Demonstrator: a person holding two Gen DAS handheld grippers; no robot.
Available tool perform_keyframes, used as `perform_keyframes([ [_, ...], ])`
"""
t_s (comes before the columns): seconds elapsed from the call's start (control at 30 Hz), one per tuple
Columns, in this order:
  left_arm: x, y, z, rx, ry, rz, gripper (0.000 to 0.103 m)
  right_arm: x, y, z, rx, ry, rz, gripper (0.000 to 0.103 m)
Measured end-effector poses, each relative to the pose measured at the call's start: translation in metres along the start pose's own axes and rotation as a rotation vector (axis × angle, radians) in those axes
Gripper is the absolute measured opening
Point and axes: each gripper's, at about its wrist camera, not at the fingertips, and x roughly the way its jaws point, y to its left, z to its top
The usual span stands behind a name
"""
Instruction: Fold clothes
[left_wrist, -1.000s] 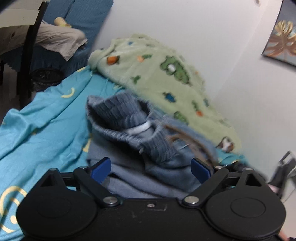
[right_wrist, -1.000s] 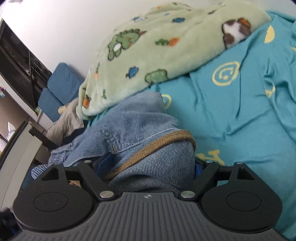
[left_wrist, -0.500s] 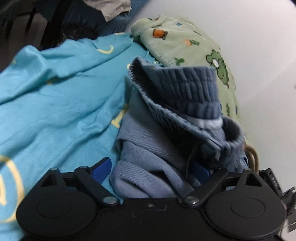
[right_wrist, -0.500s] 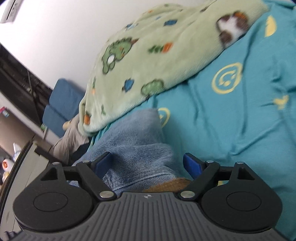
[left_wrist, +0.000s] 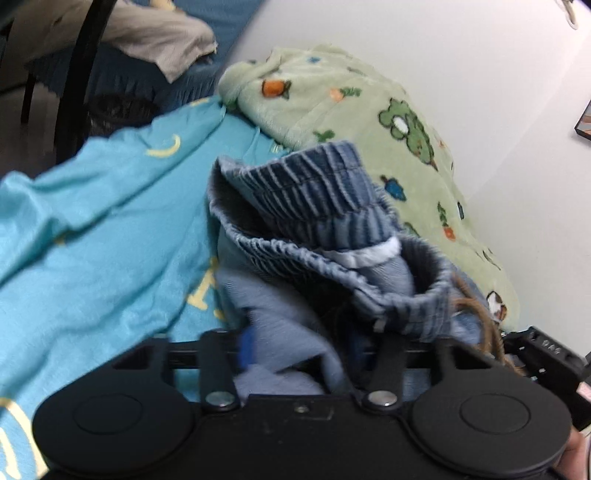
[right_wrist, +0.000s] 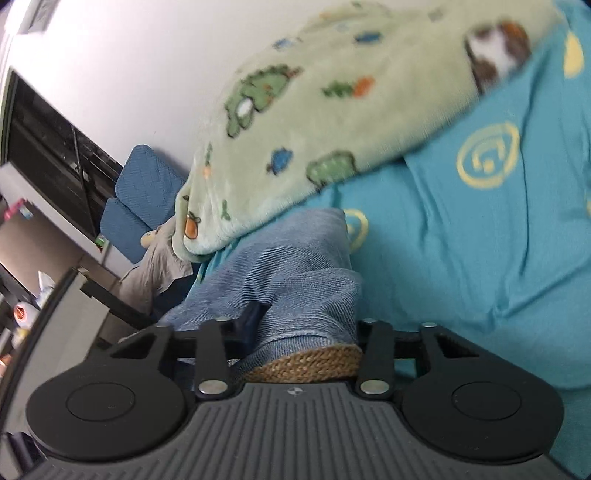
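Both grippers, left (left_wrist: 299, 350) and right (right_wrist: 291, 332), are clamped on the bunched denim jeans (left_wrist: 332, 236) lying on the teal sheet (left_wrist: 92, 221) beside the green blanket (left_wrist: 369, 122), so folding looks barely begun, with smoothing and creasing left
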Motion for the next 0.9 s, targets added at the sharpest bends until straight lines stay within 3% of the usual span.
perform_keyframes([
  [0.13, -0.014, -0.005, 0.005, 0.002, -0.026, -0.031, 0.020, -0.021, 0.039, 0.000, -0.122, -0.066, -0.018, 0.035],
  [0.5, -0.082, -0.065, 0.009, 0.067, -0.096, -0.198, 0.018, -0.124, 0.107, 0.028, -0.211, -0.248, -0.055, 0.032],
  [0.67, -0.102, -0.107, -0.005, 0.114, -0.073, -0.262, 0.019, -0.184, 0.113, 0.033, -0.238, -0.301, -0.100, 0.032],
  [0.9, -0.110, -0.190, -0.042, 0.178, -0.028, -0.388, 0.019, -0.284, 0.088, 0.046, -0.213, -0.404, -0.183, 0.032],
])
